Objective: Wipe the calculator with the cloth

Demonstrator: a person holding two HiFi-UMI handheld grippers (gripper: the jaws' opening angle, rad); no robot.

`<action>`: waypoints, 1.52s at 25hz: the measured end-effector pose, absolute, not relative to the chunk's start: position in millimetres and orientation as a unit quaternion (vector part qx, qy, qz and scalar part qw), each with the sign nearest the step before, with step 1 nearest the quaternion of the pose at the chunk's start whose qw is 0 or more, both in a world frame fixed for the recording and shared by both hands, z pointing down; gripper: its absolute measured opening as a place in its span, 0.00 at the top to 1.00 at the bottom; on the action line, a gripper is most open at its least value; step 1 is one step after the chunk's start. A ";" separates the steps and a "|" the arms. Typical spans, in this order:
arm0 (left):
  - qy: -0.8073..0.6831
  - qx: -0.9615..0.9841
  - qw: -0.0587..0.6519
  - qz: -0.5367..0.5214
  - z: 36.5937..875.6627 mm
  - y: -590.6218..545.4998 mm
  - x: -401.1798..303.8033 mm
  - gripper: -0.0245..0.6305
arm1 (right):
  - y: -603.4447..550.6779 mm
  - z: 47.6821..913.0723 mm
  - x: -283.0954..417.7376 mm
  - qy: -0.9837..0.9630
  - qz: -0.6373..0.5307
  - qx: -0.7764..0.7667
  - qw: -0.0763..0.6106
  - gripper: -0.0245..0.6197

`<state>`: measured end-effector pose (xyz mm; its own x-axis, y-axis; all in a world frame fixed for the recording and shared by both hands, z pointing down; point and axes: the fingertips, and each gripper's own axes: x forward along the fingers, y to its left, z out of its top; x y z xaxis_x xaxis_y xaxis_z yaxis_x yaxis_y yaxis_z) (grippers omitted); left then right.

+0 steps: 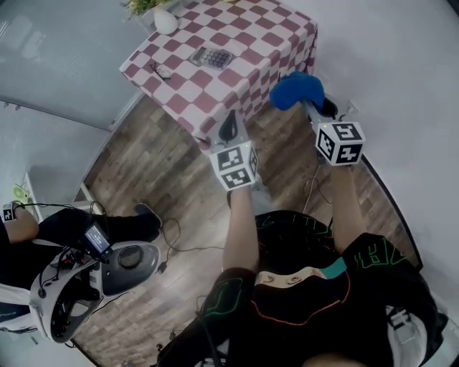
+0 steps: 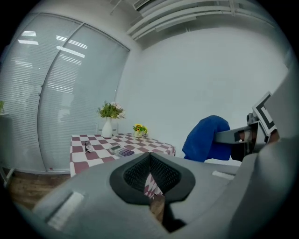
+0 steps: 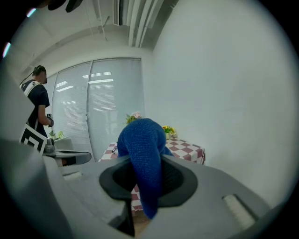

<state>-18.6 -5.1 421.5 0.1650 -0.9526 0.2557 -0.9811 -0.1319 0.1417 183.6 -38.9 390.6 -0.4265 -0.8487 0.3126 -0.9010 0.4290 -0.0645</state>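
Observation:
The grey calculator (image 1: 211, 57) lies on the red-and-white checked table (image 1: 251, 39); it also shows small in the left gripper view (image 2: 122, 151). My right gripper (image 1: 310, 102) is shut on the blue cloth (image 1: 295, 90), held in the air off the table's near right corner. The cloth (image 3: 144, 156) bulges up from between the jaws and hangs down in the right gripper view. My left gripper (image 1: 229, 129) is shut with nothing in it, hovering just short of the table's near edge. The cloth (image 2: 208, 138) appears to its right.
A white vase with greenery (image 1: 163, 17) and a pair of glasses (image 1: 160, 70) are on the table. A small yellow flower pot (image 2: 138, 130) stands at the table's back. A person (image 3: 38, 107) stands at the left by machines on the wooden floor (image 1: 172, 186).

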 end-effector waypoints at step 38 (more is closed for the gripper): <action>-0.736 0.657 0.162 -0.001 428.3 -261.8 -172.1 0.95 | -341.7 387.2 26.5 -0.902 0.059 0.396 0.163 0.81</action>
